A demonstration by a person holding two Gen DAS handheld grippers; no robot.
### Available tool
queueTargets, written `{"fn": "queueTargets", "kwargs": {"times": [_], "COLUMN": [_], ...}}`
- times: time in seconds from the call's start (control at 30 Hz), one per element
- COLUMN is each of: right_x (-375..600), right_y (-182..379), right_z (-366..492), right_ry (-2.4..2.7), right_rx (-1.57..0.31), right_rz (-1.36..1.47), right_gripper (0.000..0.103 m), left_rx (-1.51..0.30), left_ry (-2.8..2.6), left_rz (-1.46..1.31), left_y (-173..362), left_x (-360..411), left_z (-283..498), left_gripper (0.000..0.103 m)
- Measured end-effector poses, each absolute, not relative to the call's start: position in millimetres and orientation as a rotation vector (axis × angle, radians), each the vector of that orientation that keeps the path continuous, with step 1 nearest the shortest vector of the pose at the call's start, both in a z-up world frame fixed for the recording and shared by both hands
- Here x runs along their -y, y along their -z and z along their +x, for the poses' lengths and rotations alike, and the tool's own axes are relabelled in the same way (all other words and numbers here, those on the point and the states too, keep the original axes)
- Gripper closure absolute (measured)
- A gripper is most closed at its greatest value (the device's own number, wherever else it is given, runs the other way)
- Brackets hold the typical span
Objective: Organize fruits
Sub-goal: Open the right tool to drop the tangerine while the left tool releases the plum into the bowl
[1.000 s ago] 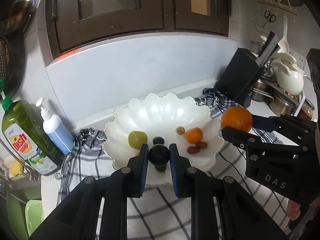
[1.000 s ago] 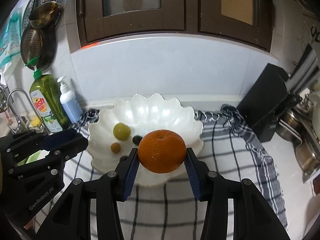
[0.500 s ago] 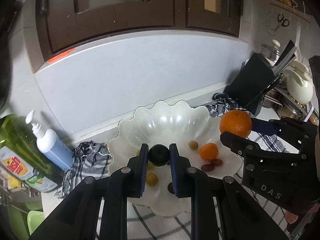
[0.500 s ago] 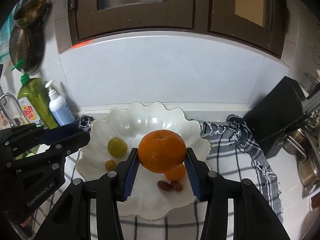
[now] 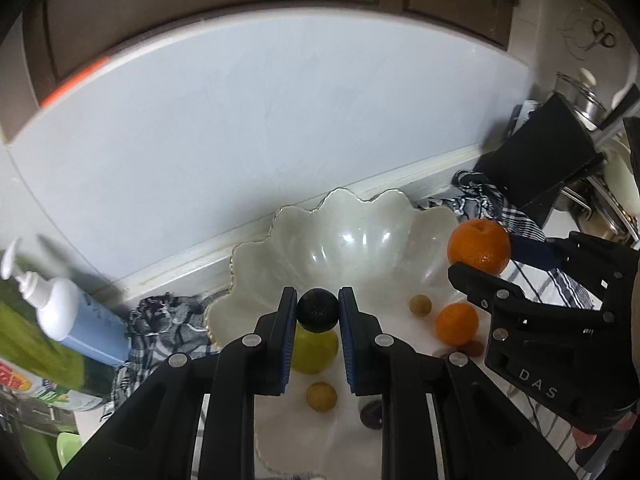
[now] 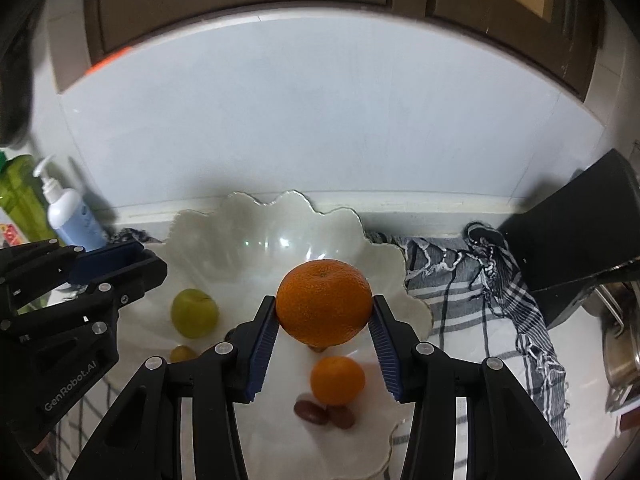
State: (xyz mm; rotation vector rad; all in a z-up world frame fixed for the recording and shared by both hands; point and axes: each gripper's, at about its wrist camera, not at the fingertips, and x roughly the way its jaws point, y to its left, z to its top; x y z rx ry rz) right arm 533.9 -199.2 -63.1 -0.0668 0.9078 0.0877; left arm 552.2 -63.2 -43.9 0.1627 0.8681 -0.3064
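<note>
My left gripper (image 5: 318,312) is shut on a small black round fruit (image 5: 317,309), held over the white scalloped bowl (image 5: 360,236). My right gripper (image 6: 324,312) is shut on a large orange (image 6: 324,302) above the same bowl (image 6: 256,240); that orange (image 5: 478,246) shows at the right in the left wrist view. Inside the bowl lie a green fruit (image 6: 194,313), a small orange (image 6: 337,380), two reddish-brown fruits (image 6: 320,414) and small yellowish ones (image 5: 321,397). The left gripper's body (image 6: 60,312) stands at the left of the right wrist view.
The bowl rests on a black-and-white checked cloth (image 6: 480,300) against a pale backsplash. A pump bottle (image 5: 68,320) and a green dish soap bottle (image 5: 36,360) stand to the left. A black knife block (image 6: 572,236) and metal pots (image 6: 620,340) are on the right.
Both grippers have moved forward over the bowl with their fruits still held, and both now look down into it. The fruits in the bowl have not moved.
</note>
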Motion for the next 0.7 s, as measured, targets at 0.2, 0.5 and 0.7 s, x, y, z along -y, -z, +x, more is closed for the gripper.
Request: {"fn": "queueTargets", "kwargs": {"times": [0.2,0.5,0.7], "right_x": [204,216,220], "right_y": [81,106,106], "right_z": [561,585,583], "right_ry": [-0.09,-0.085,-0.052], "right_rx": [-0.99,-1.101,-1.098], "right_rz": [-0.049,0.0,0.001], "right_gripper": [0.056,0.055,0.042], "left_rx": [-0.917,-1.003,-1.007], "left_ry": [0.312,0.313,0.288], "left_rz": [0.16,0.161,0.155], "left_y": [56,74,77], "left_x": [77,87,82], "left_z": [575,606,605], "left_gripper": [0.081,0.075,0.054]}}
